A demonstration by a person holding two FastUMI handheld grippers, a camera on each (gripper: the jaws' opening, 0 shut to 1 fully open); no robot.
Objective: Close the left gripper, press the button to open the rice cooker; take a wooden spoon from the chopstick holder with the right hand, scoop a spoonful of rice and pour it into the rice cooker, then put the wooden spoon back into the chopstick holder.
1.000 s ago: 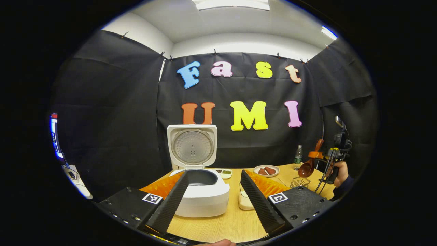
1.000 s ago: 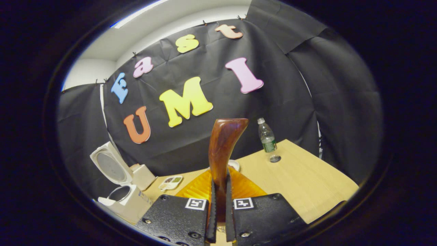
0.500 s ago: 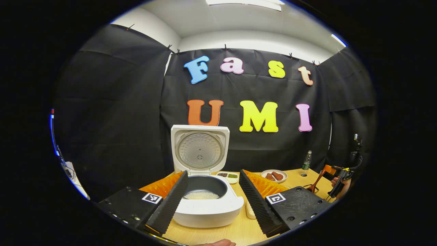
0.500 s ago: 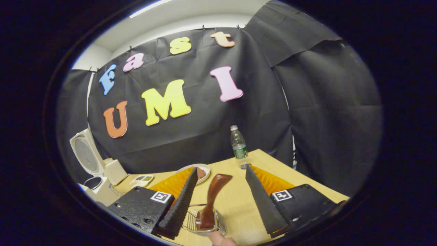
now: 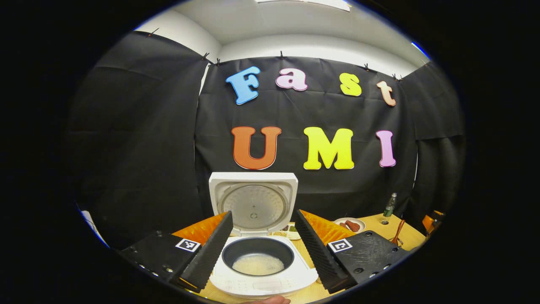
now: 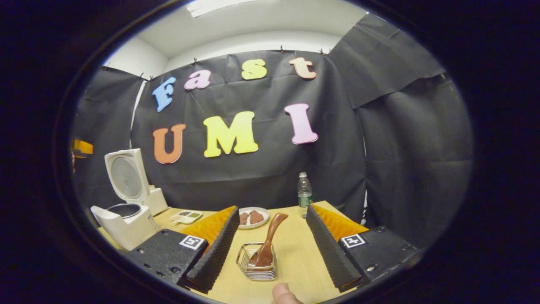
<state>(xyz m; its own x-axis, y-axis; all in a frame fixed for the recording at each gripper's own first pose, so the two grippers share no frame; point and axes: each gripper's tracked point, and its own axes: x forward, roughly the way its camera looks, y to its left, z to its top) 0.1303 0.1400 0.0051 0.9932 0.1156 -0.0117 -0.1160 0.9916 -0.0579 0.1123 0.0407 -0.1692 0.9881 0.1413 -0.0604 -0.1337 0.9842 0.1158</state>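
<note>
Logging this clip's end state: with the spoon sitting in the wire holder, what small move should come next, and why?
Probably just ease the right tongs back from the wire holder. They are open, the wooden spoon stands in it ungripped, and rice lies in the open rice cooker, so little seems left.

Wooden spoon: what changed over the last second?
The right gripper was clamped on the wooden spoon a second ago; it has since opened, let go and backed off. The spoon now stands in the wire chopstick holder on the table. The left gripper stayed open but moved closer to the rice cooker, whose lid stayed up, with rice in the pot.
</note>
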